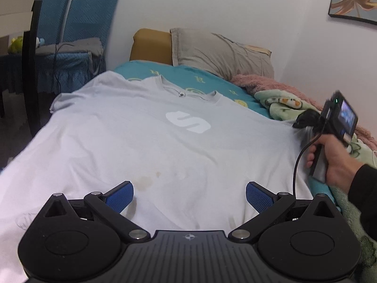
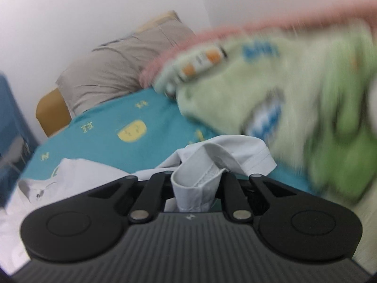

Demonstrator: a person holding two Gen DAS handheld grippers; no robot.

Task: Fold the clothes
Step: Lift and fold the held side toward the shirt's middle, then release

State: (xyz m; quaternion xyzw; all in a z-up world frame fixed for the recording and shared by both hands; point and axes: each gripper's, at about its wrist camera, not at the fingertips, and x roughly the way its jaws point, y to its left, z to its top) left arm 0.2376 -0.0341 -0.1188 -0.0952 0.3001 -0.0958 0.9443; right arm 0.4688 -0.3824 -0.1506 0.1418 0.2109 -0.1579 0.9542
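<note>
A light grey T-shirt (image 1: 165,146) with a white logo lies spread flat, front up, on the bed, collar toward the pillow. My left gripper (image 1: 189,195) is open, its blue pads (image 1: 120,197) just above the shirt's lower hem area, holding nothing. My right gripper (image 1: 304,122) is at the shirt's right sleeve, held in a hand. In the right wrist view the right gripper (image 2: 196,184) is shut on the bunched sleeve (image 2: 212,160), lifted off the sheet. The collar shows at the left of that view (image 2: 40,191).
The bed has a teal sheet (image 1: 188,75), a grey pillow (image 1: 223,54) at the head and a green and pink blanket (image 1: 282,101) along the right side by the wall. Blue-covered chairs (image 1: 77,23) stand left of the bed.
</note>
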